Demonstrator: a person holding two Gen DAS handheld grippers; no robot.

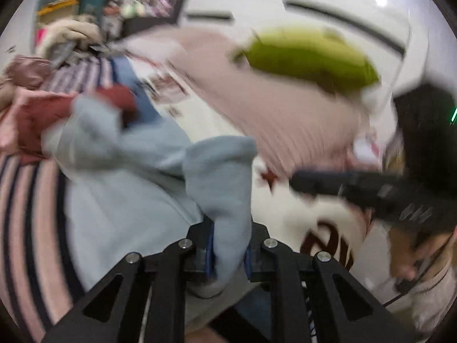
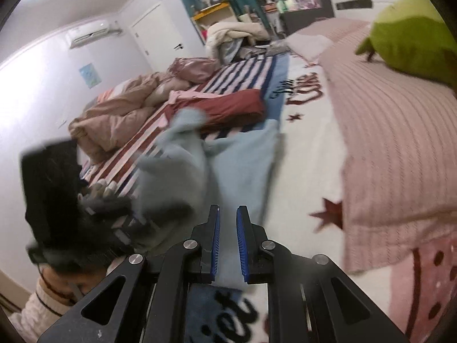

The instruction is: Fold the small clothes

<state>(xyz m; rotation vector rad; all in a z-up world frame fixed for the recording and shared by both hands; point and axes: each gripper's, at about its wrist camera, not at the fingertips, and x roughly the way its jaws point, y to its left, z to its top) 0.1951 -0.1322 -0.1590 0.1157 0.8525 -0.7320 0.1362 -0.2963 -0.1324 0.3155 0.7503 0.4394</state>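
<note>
A light blue garment lies rumpled on the bed; in the right wrist view it stretches away from the camera. My left gripper is shut on a fold of it, the cloth bunched between the blue pads. It shows blurred at the left of the right wrist view. My right gripper is open, its blue pads a small gap apart, with the garment's near edge beneath them and nothing held. It shows as a dark blur in the left wrist view.
A folded dark red garment lies beyond the blue one on a striped blanket. A pink ribbed pillow and a green plush are on the right. A rumpled beige quilt lies on the left.
</note>
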